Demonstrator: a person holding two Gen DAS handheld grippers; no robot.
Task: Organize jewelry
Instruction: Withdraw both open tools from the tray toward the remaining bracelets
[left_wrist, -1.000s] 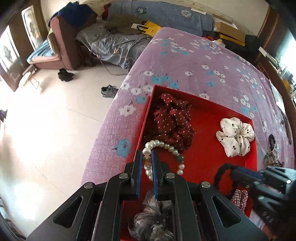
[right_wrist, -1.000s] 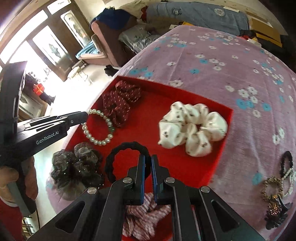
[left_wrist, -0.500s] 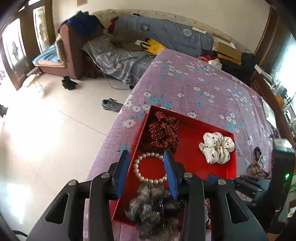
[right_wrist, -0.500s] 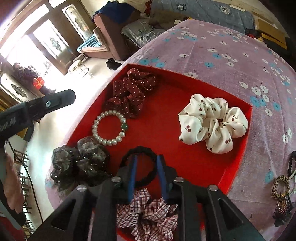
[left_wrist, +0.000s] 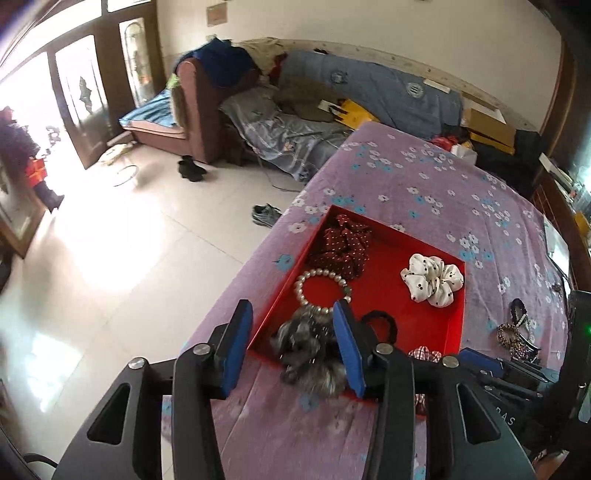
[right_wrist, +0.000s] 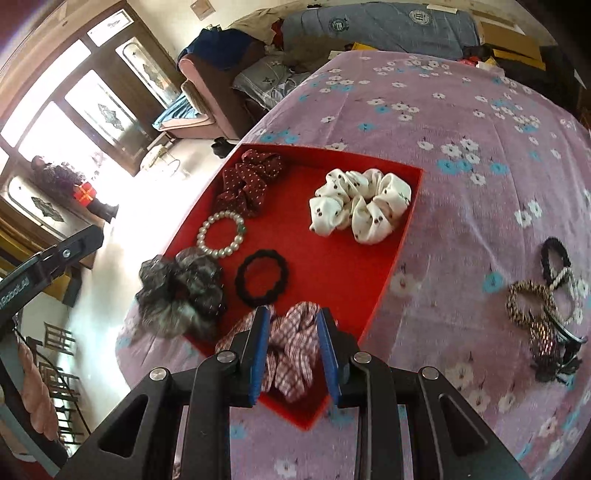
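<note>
A red tray on the purple flowered cloth holds a pearl bracelet, a black hair tie, a white scrunchie, a maroon dotted scrunchie, a grey scrunchie at the near edge and a plaid scrunchie. My left gripper is open and empty above the grey scrunchie. My right gripper is open and empty above the plaid scrunchie.
A small pile of loose hair ties and bracelets lies on the cloth right of the tray. The table edge drops to a tiled floor on the left. A sofa with clutter stands behind the table.
Both grippers have opened, letting go of the pearl bracelet and the black hair tie in the tray, and have drawn back and up from the tray.
</note>
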